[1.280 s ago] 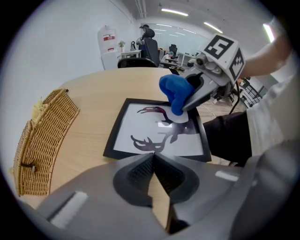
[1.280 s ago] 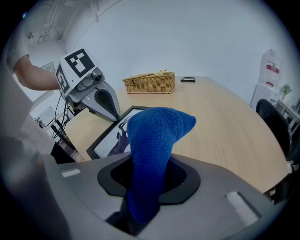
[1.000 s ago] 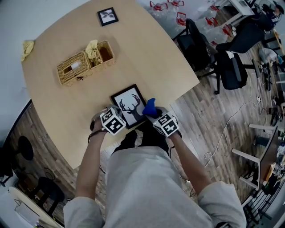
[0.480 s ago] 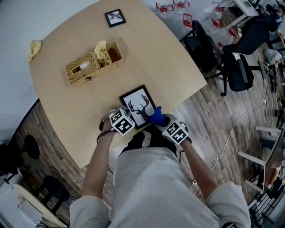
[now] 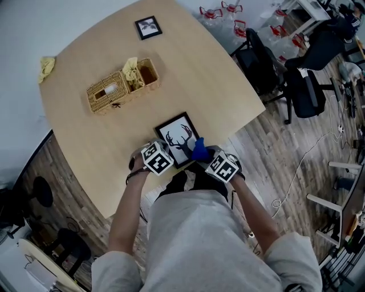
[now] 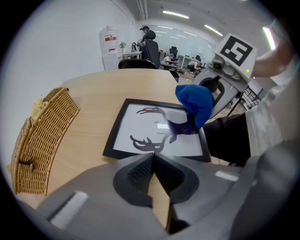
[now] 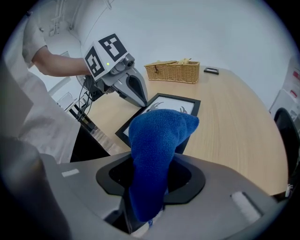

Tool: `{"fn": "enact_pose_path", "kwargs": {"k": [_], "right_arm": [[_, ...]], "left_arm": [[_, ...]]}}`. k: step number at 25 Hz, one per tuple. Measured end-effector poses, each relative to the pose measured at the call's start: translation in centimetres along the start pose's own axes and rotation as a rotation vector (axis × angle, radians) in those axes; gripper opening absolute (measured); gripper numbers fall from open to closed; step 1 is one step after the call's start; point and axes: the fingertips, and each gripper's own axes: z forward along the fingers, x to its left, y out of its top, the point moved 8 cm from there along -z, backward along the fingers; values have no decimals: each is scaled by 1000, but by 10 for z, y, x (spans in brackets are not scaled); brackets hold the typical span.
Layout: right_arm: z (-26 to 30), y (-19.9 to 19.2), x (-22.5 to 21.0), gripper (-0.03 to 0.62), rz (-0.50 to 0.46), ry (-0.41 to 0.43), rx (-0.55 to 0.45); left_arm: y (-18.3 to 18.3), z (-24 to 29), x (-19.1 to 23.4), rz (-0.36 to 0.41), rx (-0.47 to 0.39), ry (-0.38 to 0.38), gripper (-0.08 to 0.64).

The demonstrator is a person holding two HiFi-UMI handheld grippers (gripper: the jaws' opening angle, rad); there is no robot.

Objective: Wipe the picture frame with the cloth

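Place: we read this as an open-plan office | 2 o'clock, head view: black swivel chairs (image 5: 302, 85) on wood-plank floor (image 5: 268, 148) | 4 o'clock: loose white cable (image 5: 276, 202) | centre: pale round meeting table (image 5: 217, 80) | 12 o'clock, left gripper view: ceiling strip lights (image 6: 176, 14) over rows of desks (image 6: 187, 62)

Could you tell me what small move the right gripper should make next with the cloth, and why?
Probably sweep the blue cloth across the picture frame toward its far edge: it is over the near right corner, with most of the face beyond. The jaws of the right gripper have just been opening, cloth between them; the shut left gripper stands at the frame's near edge.
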Motion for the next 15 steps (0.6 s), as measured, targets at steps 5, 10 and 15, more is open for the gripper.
{"fn": "enact_pose_path", "kwargs": {"k": [5, 10, 15], "right_arm": [[2, 6, 3, 233, -23, 10, -2], [-9, 17, -4, 308, -14, -29, -79], [-21, 29, -3, 308, -57, -63, -213]], "left_arm": [[1, 1, 0, -3, 2, -4, 54], [1, 0, 1, -13, -1, -4, 54], [1, 0, 2, -22, -5, -9, 54]]}}
